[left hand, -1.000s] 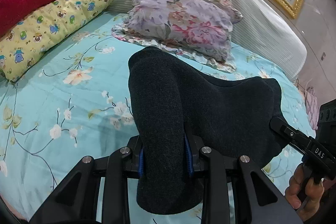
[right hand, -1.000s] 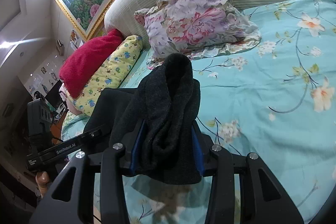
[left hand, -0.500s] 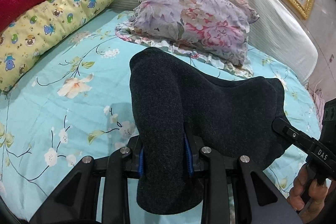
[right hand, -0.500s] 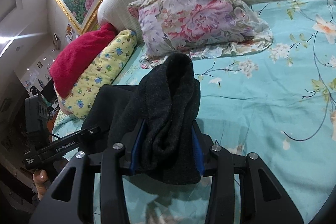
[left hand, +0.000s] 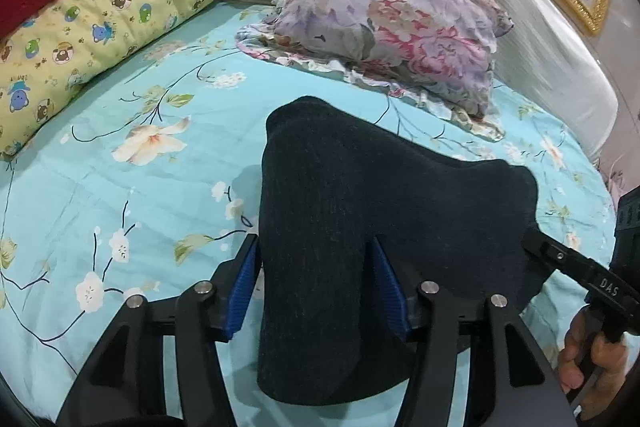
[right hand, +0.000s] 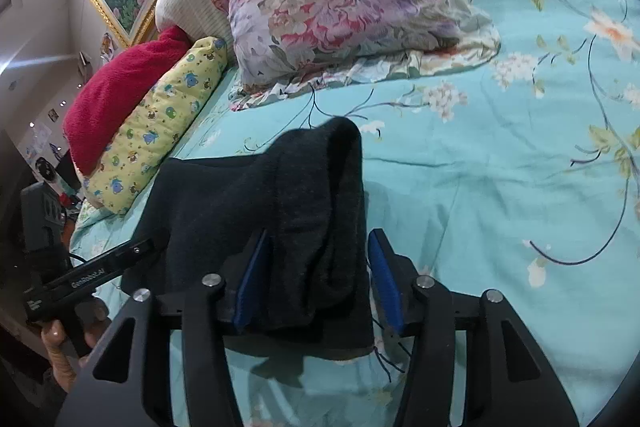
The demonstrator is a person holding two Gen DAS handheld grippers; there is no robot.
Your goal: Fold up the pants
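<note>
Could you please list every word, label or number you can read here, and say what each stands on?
"DAS": white letters on the right claw's black finger, seen from the left wrist.
"GenRobot.AI": white letters on the left claw's black finger, seen from the right wrist; slightly blurred.
Small white mark near that finger's base: unreadable.

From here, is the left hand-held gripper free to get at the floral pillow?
Probably not yet. The left hand-held gripper has its jaws opening, but the dark pants lie between them and block the way to the floral pillow.
</note>
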